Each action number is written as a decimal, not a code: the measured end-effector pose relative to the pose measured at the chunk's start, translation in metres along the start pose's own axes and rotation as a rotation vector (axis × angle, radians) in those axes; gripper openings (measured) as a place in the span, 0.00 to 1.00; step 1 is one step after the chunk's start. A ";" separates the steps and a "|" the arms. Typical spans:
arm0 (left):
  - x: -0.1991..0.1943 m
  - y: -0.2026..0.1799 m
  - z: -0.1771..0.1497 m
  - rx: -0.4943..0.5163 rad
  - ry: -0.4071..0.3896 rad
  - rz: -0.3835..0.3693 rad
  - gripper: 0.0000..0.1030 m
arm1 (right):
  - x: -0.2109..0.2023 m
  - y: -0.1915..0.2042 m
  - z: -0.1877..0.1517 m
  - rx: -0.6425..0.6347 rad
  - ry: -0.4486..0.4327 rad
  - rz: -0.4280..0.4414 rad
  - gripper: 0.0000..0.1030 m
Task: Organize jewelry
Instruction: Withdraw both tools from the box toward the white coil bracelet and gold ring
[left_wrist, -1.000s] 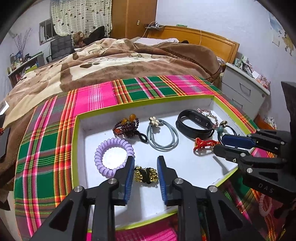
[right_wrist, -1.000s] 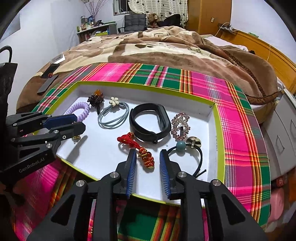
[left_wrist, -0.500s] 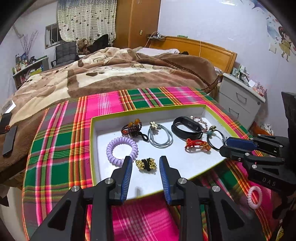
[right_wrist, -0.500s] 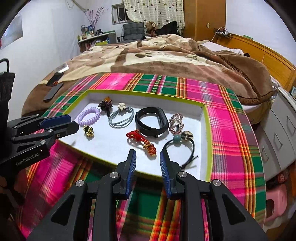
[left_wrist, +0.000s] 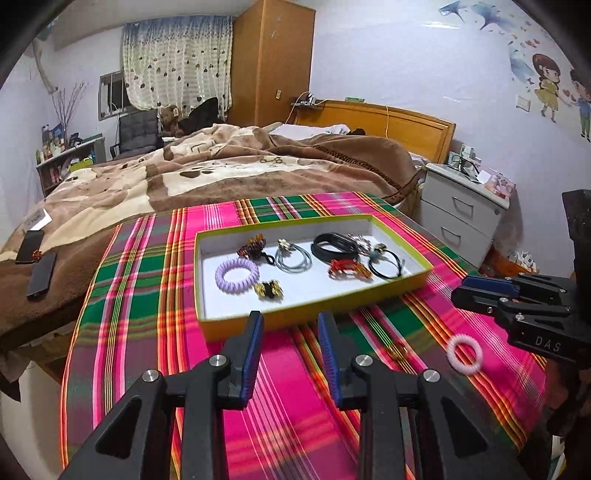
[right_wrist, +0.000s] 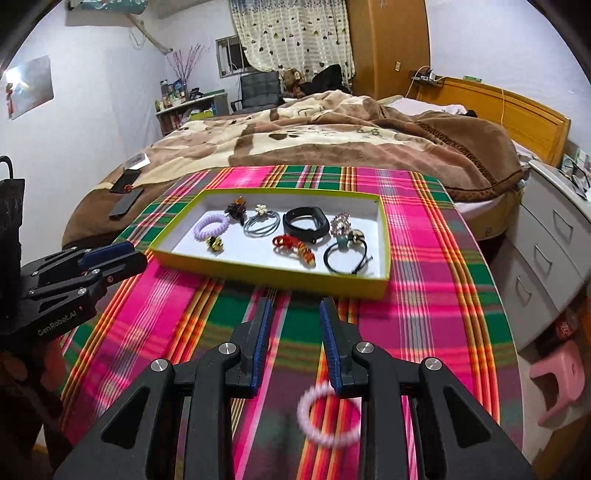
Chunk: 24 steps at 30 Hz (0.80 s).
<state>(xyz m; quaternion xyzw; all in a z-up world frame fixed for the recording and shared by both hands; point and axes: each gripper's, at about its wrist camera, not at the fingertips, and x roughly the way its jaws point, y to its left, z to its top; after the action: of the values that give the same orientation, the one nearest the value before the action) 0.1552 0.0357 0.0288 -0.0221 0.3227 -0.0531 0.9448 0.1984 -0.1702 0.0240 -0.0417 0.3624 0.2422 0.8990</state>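
A white tray with a yellow-green rim (left_wrist: 314, 306) (right_wrist: 266, 271) sits on the plaid cloth. It holds a purple coil hair tie (left_wrist: 236, 270) (right_wrist: 211, 227), a gold-and-black clip (left_wrist: 269, 289), a grey hair tie (left_wrist: 293, 258), a black band (left_wrist: 334, 248) (right_wrist: 306, 223), a red ornament (left_wrist: 345, 268) (right_wrist: 293, 246) and a black bead hair tie (left_wrist: 386, 263). A pink bracelet (left_wrist: 464, 352) (right_wrist: 328, 415) lies on the cloth outside the tray. My left gripper (left_wrist: 290, 326) (right_wrist: 122, 254) is open and empty before the tray. My right gripper (right_wrist: 295, 314) (left_wrist: 467, 290) is open and empty above the bracelet.
The plaid cloth (left_wrist: 147, 280) covers a table in front of a bed with a brown blanket (left_wrist: 221, 170). Dark phones (left_wrist: 40, 275) lie on the blanket at the left. A white bedside cabinet (left_wrist: 461, 218) stands at the right, a pink stool (right_wrist: 557, 376) below it.
Both grippers have pulled back from over the tray to in front of it. The pink bracelet outside the tray has come into view. Both grippers stay open.
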 end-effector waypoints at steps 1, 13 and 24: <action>-0.006 -0.002 -0.005 -0.002 -0.003 0.000 0.29 | -0.005 0.001 -0.004 0.002 -0.004 -0.004 0.27; -0.052 -0.021 -0.037 -0.002 -0.029 0.004 0.29 | -0.050 0.000 -0.049 0.062 -0.032 -0.022 0.27; -0.066 -0.037 -0.055 0.020 -0.015 -0.024 0.29 | -0.066 -0.008 -0.070 0.093 -0.027 -0.046 0.27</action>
<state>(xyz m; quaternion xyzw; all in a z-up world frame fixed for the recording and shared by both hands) 0.0664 0.0065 0.0288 -0.0169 0.3149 -0.0676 0.9465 0.1169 -0.2218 0.0159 -0.0050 0.3601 0.2050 0.9101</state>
